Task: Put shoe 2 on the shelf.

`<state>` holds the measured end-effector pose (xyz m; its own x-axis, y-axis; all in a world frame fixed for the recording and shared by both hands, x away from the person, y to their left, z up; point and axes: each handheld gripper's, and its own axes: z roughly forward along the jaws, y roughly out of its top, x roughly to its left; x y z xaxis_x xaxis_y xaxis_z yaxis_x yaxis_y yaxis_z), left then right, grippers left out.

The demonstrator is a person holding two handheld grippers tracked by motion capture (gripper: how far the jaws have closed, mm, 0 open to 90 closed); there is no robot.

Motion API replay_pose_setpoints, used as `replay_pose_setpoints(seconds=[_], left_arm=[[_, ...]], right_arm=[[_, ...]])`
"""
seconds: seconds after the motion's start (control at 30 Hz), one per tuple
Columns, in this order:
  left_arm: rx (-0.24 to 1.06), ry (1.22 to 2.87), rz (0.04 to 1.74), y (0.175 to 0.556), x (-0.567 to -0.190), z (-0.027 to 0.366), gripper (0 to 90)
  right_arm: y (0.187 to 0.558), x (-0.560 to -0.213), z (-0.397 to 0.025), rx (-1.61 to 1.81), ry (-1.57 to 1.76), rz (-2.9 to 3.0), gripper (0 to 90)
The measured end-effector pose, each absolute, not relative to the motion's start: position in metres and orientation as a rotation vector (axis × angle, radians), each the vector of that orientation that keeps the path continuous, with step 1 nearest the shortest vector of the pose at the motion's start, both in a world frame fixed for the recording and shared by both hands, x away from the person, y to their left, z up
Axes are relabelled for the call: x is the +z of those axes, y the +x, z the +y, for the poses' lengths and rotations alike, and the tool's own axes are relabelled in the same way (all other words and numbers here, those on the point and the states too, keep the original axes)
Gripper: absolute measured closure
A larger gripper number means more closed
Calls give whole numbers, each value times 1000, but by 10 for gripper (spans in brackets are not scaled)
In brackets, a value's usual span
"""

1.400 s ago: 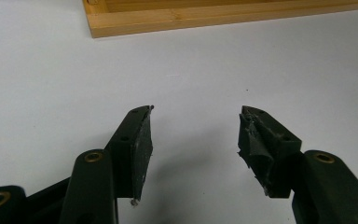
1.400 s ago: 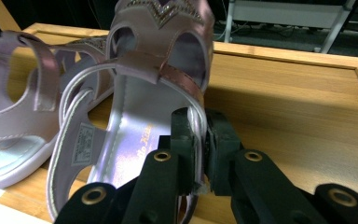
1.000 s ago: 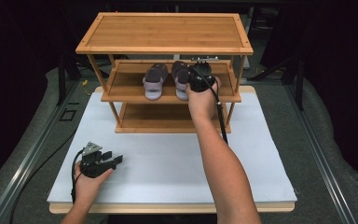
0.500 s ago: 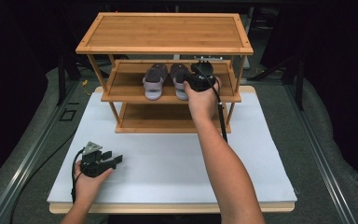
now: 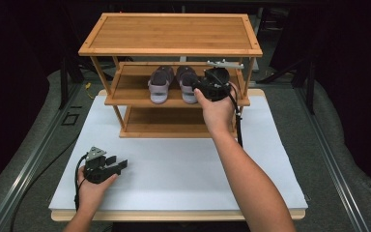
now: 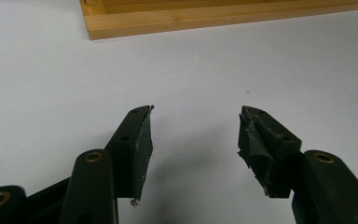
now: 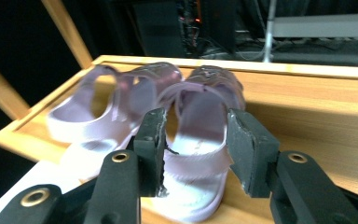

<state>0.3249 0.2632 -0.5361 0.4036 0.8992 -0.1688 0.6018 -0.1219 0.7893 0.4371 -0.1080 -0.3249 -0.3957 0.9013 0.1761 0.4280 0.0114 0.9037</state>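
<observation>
A pair of lilac sandals stands side by side on the middle shelf (image 5: pixel 130 93) of a bamboo rack (image 5: pixel 171 34). The left sandal (image 5: pixel 159 84) (image 7: pixel 98 116) is beside the right sandal (image 5: pixel 187 83) (image 7: pixel 200 102). My right gripper (image 5: pixel 200 88) (image 7: pixel 196 123) is at the right sandal's heel, open, with the heel strap between its jaws and a gap on the right side. My left gripper (image 5: pixel 120 166) (image 6: pixel 196 116) rests low over the white board at the front left, open, holding nothing.
The rack stands at the back of the white board (image 5: pixel 174 179), and its bottom edge (image 6: pixel 191 23) lies ahead of the left gripper. The lowest shelf (image 5: pixel 164 121) is bare. Dark floor and cables surround the table.
The right gripper has drawn back slightly to the right from the right sandal. The sandals stay on the shelf. The left gripper has not moved.
</observation>
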Motion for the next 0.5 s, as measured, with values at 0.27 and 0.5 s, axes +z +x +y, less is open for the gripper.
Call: replay_pose_setpoints(seconds=[0.27,0.5], left_arm=[[461,1779,1281,323,-527,263,457],[459,1713,1241,328,-505,254,478]], right_arm=[[408,-332,-123,1373,1283,1885,578],[390,-344,-137,1349,1235,1945,581]])
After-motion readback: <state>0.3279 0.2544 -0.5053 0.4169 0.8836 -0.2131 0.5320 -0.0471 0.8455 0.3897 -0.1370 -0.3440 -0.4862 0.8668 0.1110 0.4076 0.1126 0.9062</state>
